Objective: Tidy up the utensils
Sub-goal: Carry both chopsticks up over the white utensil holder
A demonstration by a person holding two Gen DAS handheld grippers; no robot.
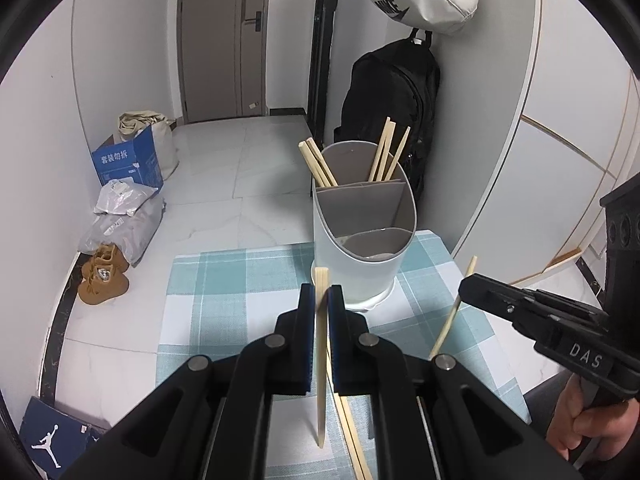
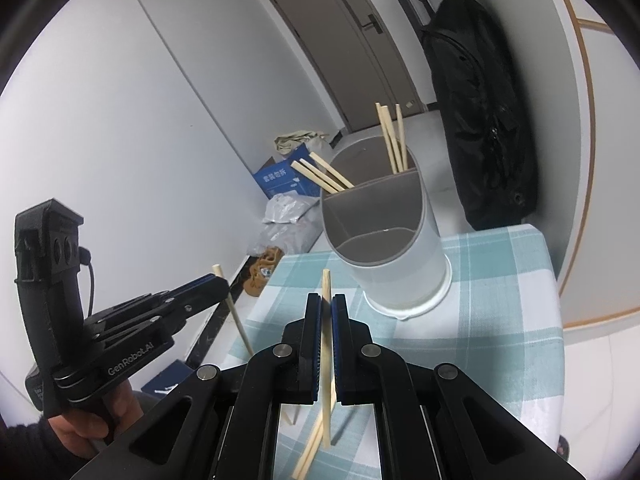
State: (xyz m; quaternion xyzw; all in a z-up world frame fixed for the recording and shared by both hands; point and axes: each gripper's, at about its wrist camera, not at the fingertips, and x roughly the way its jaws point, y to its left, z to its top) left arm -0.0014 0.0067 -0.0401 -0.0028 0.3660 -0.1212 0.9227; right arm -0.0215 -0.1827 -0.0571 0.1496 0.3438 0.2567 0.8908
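A grey divided utensil holder (image 1: 362, 220) stands on the checked cloth at the table's far side; several wooden chopsticks (image 1: 384, 152) lean in its back compartment, its front compartments show nothing. It also shows in the right wrist view (image 2: 384, 240). My left gripper (image 1: 322, 296) is shut on one chopstick (image 1: 321, 360), held upright just short of the holder. My right gripper (image 2: 327, 304) is shut on another chopstick (image 2: 327, 360), also upright near the holder. Each gripper shows in the other's view, the right (image 1: 466, 284) and the left (image 2: 224, 284). More chopsticks (image 2: 308, 452) lie on the cloth below.
The teal checked tablecloth (image 1: 224, 280) covers a small table with edges close on the left and far side. A black backpack (image 1: 392, 92) hangs on the wall behind the holder. Boxes, bags and brown shoes (image 1: 102, 276) lie on the floor to the left.
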